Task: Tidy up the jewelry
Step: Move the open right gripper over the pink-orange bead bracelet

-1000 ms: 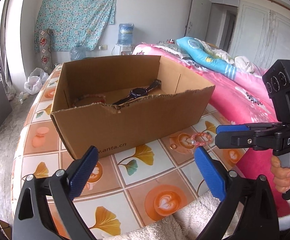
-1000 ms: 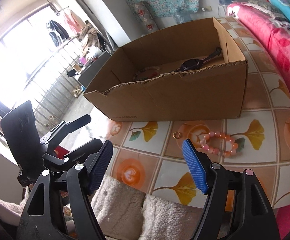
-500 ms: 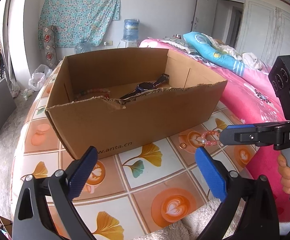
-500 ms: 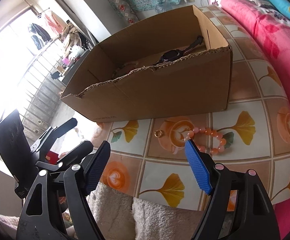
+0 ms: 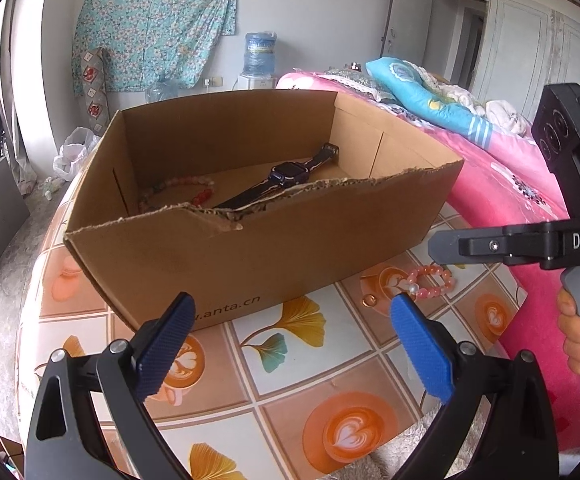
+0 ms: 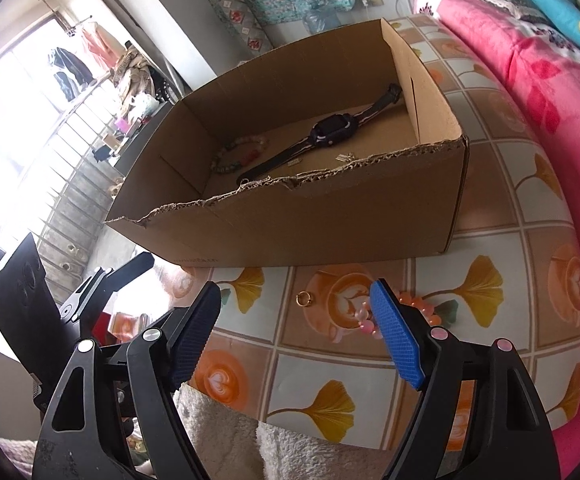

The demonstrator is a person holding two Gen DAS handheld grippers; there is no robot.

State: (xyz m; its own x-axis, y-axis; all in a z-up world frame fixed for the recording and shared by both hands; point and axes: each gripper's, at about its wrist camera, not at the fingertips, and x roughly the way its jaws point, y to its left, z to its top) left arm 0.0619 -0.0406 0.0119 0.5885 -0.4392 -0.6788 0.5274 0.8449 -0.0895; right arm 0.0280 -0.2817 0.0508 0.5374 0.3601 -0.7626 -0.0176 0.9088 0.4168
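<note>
Bedroom tabletop point(image 5: 290, 364) — cardboard box point(image 5: 310, 248) ("anta.cn"), "DAS" hand-held gripper point(image 5: 434, 246)

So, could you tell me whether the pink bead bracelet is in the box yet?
Not yet: the pink bead bracelet lies on the tablecloth outside the cardboard box.

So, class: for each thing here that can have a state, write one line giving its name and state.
Cardboard box: open-topped, front rim torn.
Watch: lying flat in the box.
Beaded bracelet: in the box.
Pink bracelet: on the tablecloth, outside the box.
Gold ring: on the tablecloth, loose.
Left claw: open, empty.
Right claw: closing slightly, nothing between its pads.
</note>
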